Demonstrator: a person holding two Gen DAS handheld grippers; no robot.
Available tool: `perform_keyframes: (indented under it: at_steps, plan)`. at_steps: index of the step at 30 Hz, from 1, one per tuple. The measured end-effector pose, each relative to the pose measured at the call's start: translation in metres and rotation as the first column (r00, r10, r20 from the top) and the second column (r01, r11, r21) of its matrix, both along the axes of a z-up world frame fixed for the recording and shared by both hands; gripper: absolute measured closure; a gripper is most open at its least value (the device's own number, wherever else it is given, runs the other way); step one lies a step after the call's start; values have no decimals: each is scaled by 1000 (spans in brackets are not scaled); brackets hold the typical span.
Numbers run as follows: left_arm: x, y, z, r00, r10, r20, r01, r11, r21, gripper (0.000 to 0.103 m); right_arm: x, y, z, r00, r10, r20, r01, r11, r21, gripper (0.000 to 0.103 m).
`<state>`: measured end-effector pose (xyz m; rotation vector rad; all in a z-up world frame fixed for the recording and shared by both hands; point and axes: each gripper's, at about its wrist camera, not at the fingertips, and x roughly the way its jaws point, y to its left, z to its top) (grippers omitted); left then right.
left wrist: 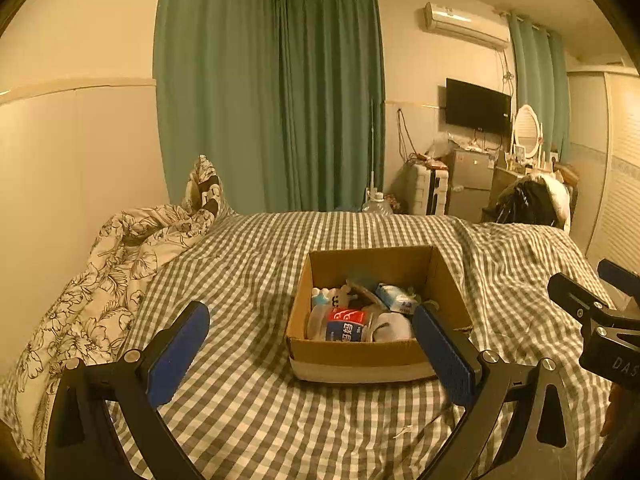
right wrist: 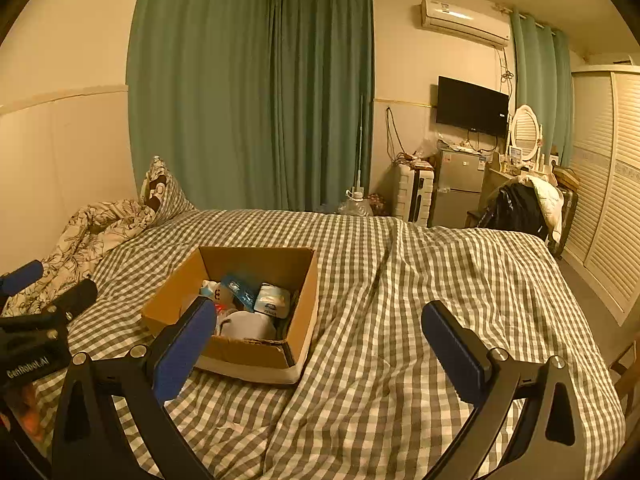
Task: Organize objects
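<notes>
An open cardboard box (left wrist: pixel 352 356) sits on the checked bedspread; it also shows in the right wrist view (right wrist: pixel 176 284). Inside lie a red and blue labelled bottle (left wrist: pixel 344 325), a white cloth item (left wrist: pixel 394 328), a blue and white packet (left wrist: pixel 396 298) and other small things. My left gripper (left wrist: pixel 312 350) is open and empty, held just in front of the box. My right gripper (right wrist: pixel 320 344) is open and empty, to the right of the box. Each gripper shows at the edge of the other's view.
A floral duvet (left wrist: pixel 100 276) and pillow lie at the bed's left by the wall. Green curtains (left wrist: pixel 272 96) hang behind. A fridge (right wrist: pixel 458 188), suitcase, TV and dresser stand beyond the bed at right. A louvred wardrobe (right wrist: pixel 608 184) lines the right wall.
</notes>
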<state>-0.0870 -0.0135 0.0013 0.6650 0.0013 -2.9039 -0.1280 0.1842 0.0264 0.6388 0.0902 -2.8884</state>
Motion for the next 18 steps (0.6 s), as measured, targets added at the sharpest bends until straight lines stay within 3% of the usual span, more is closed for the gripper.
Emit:
perform_keyframes:
  at_steps: [18]
  plan:
    - [-2, -10, -5, 1000, 1, 30, -2, 999, 37, 0, -6, -7, -8, 999, -10, 47, 9, 1000, 16, 0]
